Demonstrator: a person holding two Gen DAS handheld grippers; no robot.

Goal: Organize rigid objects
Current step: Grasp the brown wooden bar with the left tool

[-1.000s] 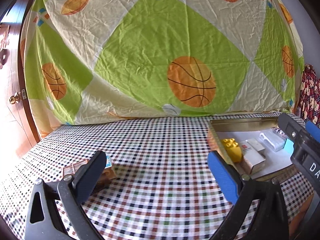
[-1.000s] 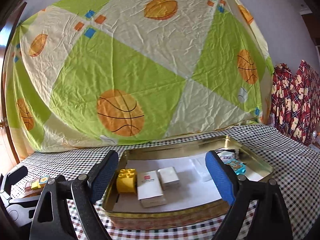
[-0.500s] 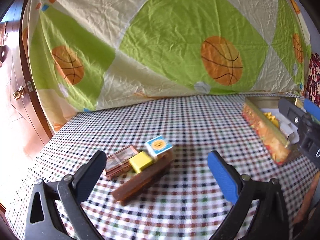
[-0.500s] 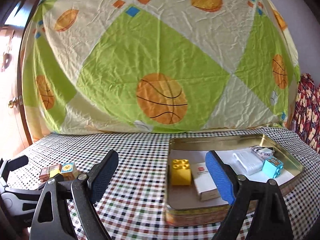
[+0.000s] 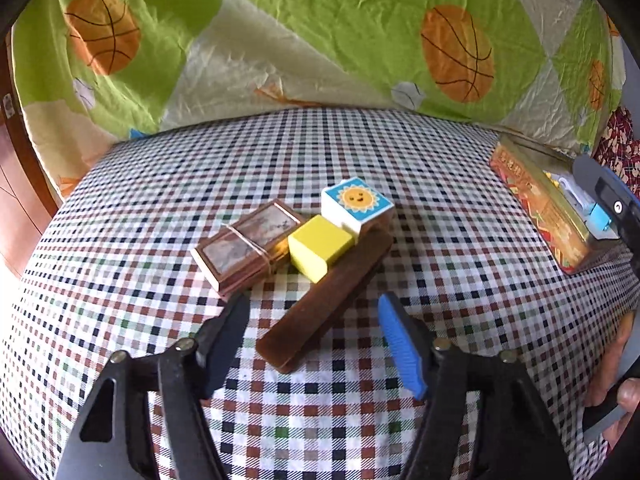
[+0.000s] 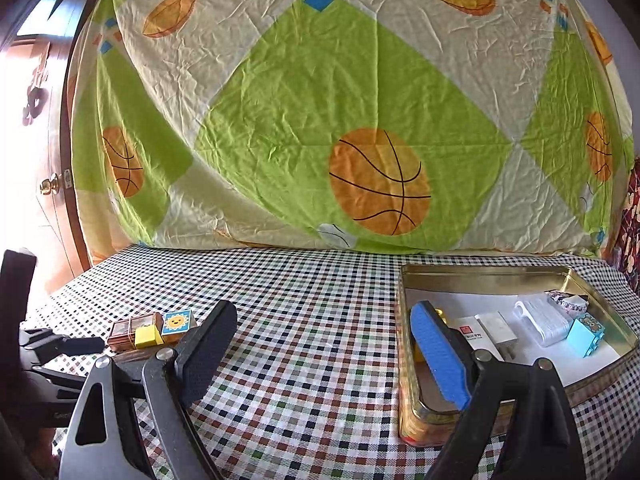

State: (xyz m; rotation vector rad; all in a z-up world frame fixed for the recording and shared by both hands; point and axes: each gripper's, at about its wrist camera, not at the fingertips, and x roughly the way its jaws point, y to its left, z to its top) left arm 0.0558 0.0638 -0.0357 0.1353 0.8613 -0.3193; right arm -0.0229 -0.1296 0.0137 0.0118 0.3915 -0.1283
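Note:
A cluster lies on the checked tablecloth: a long brown block (image 5: pixel 324 292), a yellow block (image 5: pixel 320 246), a white cube with a sun face (image 5: pixel 357 206) and a banded brown card deck (image 5: pixel 248 246). My left gripper (image 5: pixel 314 340) is open, its fingers on either side of the brown block's near end, not touching it. The cluster shows small in the right wrist view (image 6: pixel 154 330). My right gripper (image 6: pixel 320 354) is open and empty at the left edge of the gold tin tray (image 6: pixel 480 274), which holds a yellow brick, white boxes and a light blue brick (image 6: pixel 586 334).
The tin tray (image 5: pixel 540 208) sits at the table's right side in the left wrist view. A basketball-print sheet (image 6: pixel 340 120) hangs behind the table. A wooden door (image 6: pixel 44 184) is at the left. A patterned red cloth (image 6: pixel 632 216) is at the far right.
My left gripper swung left and down toward the block cluster, and its jaws narrowed. My right gripper panned left, so the tray moved to the right of its view.

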